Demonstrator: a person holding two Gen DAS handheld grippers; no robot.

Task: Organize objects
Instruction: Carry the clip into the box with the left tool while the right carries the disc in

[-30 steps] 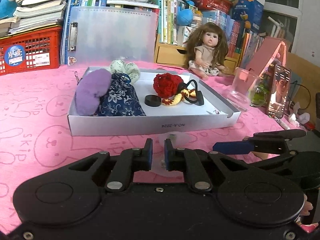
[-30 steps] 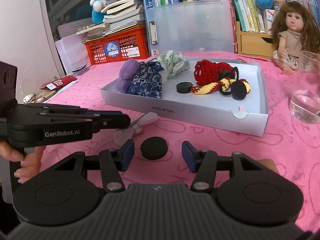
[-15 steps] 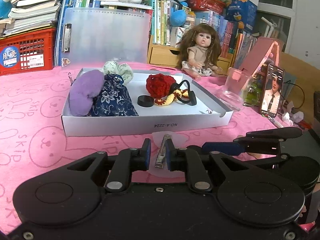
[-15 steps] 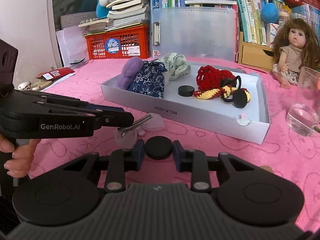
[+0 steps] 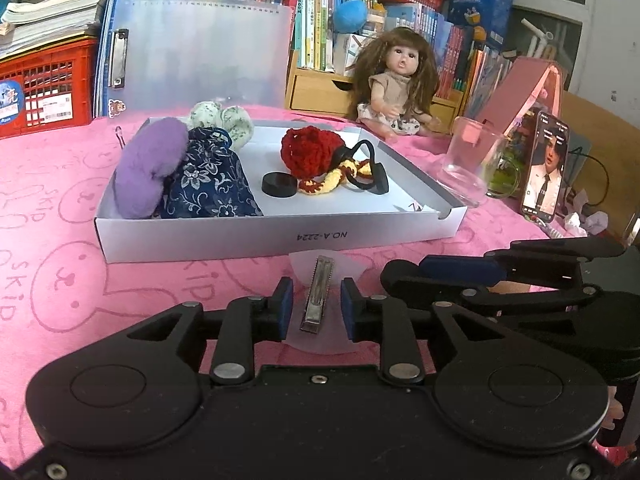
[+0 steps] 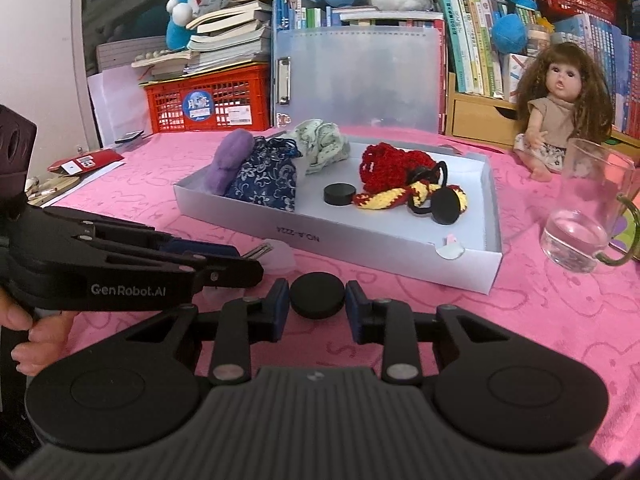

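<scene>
**Left jaws parting from the hair clip, right jaws gripping the black disc**

Left wrist view: the left gripper [image 5: 316,308] pointed downward at the pink surface [image 5: 60,208], just before the near wall of the white box [image 5: 280,236]. A second earlier its jaws were pressed together; half a second ago they pinched the metal hair clip [image 5: 319,300]. Now they were opening, with the clip lying flat between them, touching neither pad.

Right wrist view: the right gripper [image 6: 317,304] was angled down beside it. A second ago its jaws stood wide around the black disc [image 6: 317,294]; now they clamped the disc narrowly, on the surface near the box's front wall.
</scene>
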